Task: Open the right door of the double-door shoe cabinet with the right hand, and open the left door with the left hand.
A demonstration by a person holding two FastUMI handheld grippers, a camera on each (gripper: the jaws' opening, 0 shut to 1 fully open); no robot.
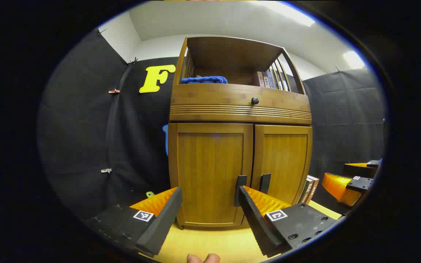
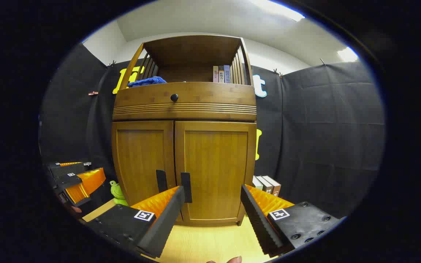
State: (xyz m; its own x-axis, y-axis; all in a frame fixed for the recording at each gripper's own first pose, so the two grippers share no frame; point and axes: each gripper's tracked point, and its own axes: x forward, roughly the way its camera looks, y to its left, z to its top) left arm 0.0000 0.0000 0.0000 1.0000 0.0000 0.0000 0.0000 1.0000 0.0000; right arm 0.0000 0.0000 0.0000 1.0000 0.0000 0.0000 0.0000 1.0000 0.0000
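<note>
Apparently clear of both doors (image 1: 210, 173), both tongs (image 2: 212, 208) gape before them.

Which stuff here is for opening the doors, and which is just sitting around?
For the job: left door, right door, left handle, right handle, left claw, right claw.

Just lying about: blue cloth, shelf books, floor books, frog toy, drawer knob.

Shoe cabinet (image 2: 185, 160), books (image 2: 267, 185), frog toy (image 2: 116, 193) on pale wooden surface (image 2: 203, 243)
</note>
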